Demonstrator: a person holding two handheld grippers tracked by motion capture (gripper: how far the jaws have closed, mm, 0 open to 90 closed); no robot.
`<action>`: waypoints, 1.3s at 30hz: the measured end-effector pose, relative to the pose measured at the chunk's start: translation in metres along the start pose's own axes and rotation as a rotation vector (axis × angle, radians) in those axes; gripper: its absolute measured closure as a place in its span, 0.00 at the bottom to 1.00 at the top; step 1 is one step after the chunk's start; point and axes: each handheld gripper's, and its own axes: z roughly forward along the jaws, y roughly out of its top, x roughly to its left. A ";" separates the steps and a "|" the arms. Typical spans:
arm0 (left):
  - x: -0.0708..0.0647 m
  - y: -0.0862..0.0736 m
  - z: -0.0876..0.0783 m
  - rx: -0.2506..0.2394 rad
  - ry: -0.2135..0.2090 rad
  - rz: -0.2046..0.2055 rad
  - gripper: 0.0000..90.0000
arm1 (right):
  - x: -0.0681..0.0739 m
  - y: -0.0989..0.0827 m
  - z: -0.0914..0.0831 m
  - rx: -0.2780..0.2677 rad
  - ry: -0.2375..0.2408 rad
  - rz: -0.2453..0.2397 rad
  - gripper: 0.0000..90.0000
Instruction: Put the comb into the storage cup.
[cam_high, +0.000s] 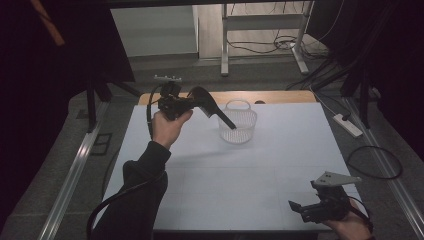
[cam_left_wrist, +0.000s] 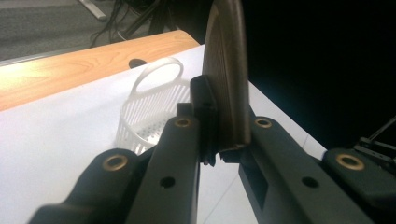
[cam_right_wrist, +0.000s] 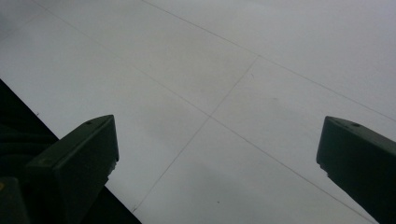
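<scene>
the left gripper (cam_high: 196, 104) is clamping a dark high-heeled shoe (cam_high: 212, 106), its jaws pressed tight on the shoe's back part, as the left gripper view shows with the shoe (cam_left_wrist: 227, 70) standing up between them. in the high view the shoe is hanging in the air at the far left of the table, its thin heel pointing down toward the white slotted basket (cam_high: 239, 131) and seeming to sit at the basket's near rim, though whether it is touching i cannot tell. judging by this, the step in hand is carrying the shoe to the basket; the next move is likely calling for easing it a little further over the opening, lowering it so the heel clears the rim, and only then letting the jaws part, since the light basket could be tipping if nudged. over at the near right corner, the right gripper (cam_high: 306, 208) is hovering low over the sheet with its jaws spread wide and nothing between them. the table (cam_high: 280, 165) is wearing a white cover with faint grid lines, a wooden edge (cam_high: 280, 96) showing at the far side. beyond it the room is lying dim, with a grey floor, metal desk legs (cam_high: 224, 40), loose cables (cam_high: 372, 162) and a power strip (cam_high: 347, 125) at the right.
</scene>
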 end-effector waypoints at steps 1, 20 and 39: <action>0.001 0.001 0.001 -0.001 0.003 0.001 0.97 | 0.000 -0.001 -0.001 0.000 -0.002 0.002 0.00; 0.011 0.010 0.027 -0.015 0.047 -0.021 0.97 | 0.001 -0.011 -0.016 -0.016 -0.027 0.026 0.00; 0.016 0.006 0.059 0.001 0.069 -0.040 0.97 | 0.003 -0.014 -0.020 -0.030 -0.033 0.022 0.00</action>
